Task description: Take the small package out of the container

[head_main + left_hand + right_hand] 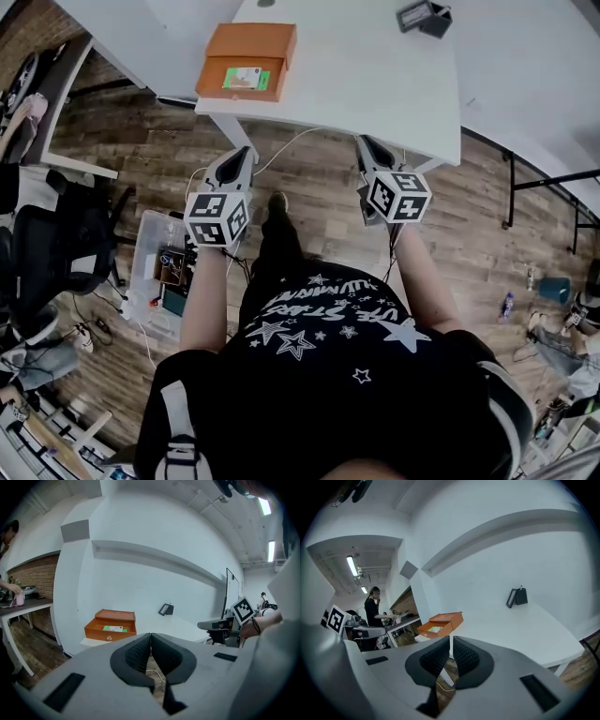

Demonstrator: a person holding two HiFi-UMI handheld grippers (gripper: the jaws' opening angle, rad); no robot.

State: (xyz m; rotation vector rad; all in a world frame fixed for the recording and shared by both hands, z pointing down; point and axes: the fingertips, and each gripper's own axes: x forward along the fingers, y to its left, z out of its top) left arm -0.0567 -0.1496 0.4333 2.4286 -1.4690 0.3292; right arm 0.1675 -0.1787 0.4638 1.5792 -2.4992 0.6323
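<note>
An open orange box (pixel 246 60) sits at the near left corner of the white table (pixel 375 84). A small green-and-white package (pixel 246 79) lies inside it. Both grippers hang below the table's near edge, over the wooden floor, well short of the box. My left gripper (pixel 247 152) is shut with nothing between its pads (pixel 140 656). My right gripper (pixel 365 142) is also shut and empty. The box (pixel 110 625) and package (pixel 113 629) show ahead in the left gripper view. In the right gripper view the box (pixel 440 622) lies ahead to the left.
A small black device (pixel 424 17) stands at the table's far side. On the floor to the left are a clear plastic bin (pixel 155 272) and a black office chair (pixel 66 244). A person (pixel 372 605) stands far off by a counter.
</note>
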